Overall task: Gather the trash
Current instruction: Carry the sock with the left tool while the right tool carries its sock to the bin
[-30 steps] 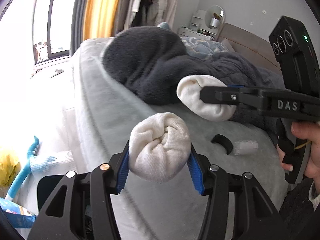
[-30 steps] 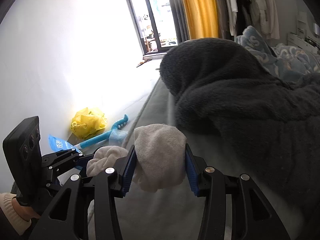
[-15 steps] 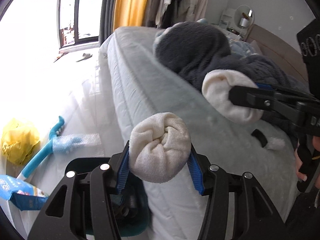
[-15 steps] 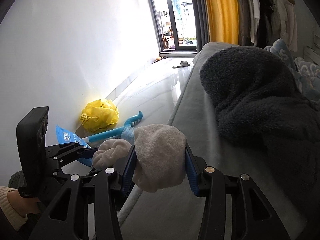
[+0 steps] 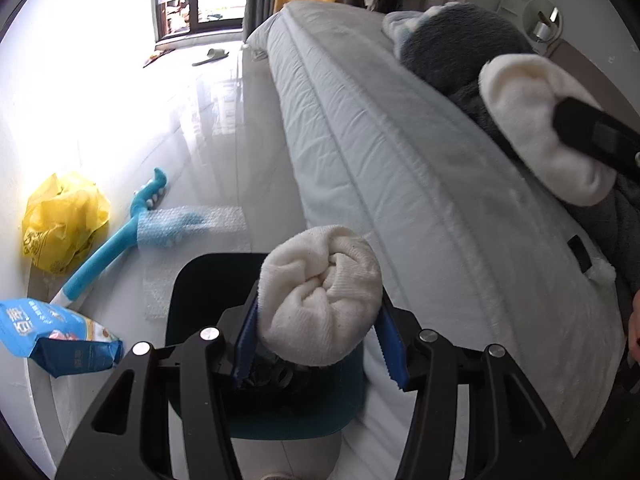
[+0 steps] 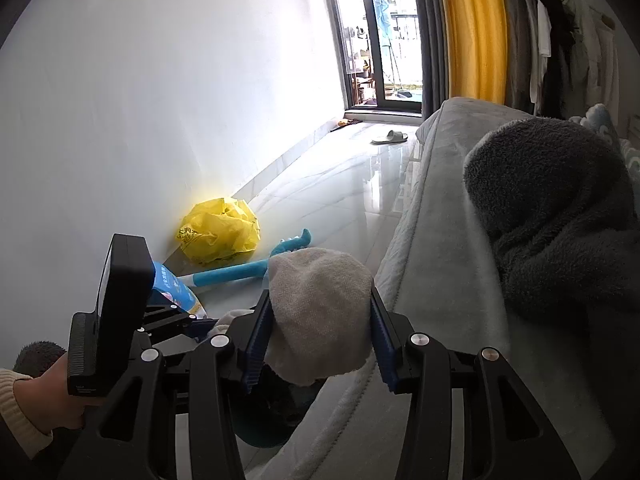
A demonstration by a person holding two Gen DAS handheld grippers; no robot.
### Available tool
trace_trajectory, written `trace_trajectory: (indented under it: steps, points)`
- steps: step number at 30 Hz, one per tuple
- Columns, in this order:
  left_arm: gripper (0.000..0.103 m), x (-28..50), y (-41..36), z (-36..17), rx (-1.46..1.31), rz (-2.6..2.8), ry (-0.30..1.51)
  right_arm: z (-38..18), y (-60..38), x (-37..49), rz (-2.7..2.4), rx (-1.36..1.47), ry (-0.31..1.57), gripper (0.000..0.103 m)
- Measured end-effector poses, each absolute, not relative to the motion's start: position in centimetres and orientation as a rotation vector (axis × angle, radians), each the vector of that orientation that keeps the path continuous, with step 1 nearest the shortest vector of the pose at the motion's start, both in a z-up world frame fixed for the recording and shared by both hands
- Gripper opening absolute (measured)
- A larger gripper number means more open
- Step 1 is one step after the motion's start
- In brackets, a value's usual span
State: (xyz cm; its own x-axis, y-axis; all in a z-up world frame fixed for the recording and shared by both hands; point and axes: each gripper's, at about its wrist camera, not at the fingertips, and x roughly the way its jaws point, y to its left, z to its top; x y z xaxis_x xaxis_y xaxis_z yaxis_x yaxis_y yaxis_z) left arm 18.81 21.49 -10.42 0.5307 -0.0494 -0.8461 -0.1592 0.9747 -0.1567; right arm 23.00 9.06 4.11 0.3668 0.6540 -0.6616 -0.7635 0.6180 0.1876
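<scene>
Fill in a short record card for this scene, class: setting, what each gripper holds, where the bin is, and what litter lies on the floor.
Setting: bedroom, beside a bed on a glossy floor
Left gripper: shut on a rolled white cloth
Right gripper: shut on a second white cloth
Bin: dark teal bin on the floor, directly under the left gripper
Floor litter: yellow bag, blue brush, blue packet, bubble wrap
On the bed: dark fleece blanket

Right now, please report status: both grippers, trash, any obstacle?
Left gripper shut on white cloth ball, above dark bin. Right gripper shut on second cloth wad. Nothing blocking bin.
</scene>
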Motion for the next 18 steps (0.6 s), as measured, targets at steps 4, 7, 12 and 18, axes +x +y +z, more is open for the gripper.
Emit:
trace_trajectory:
  steps: [4,7,12,18]
  points:
    - [0.055,18.2,23.3,-11.6,-0.263,0.103,1.058,3.9,10.3,22.6,0.921,-0.176,0.764,0.047]
    - [0.055,17.8,24.3,-12.6,-0.283,0.120,1.097,3.6,11.2,22.3,0.933,-0.186,0.768,0.047]
    - [0.056,17.2,25.4,-14.2,-0.305,0.129,1.168,2.9,12.8,21.9,0.957,-0.213,0.786,0.047]
    - [0.058,16.4,26.9,-15.6,-0.353,0.144,1.220,2.1,14.5,21.2,0.988,-0.239,0.805,0.047]
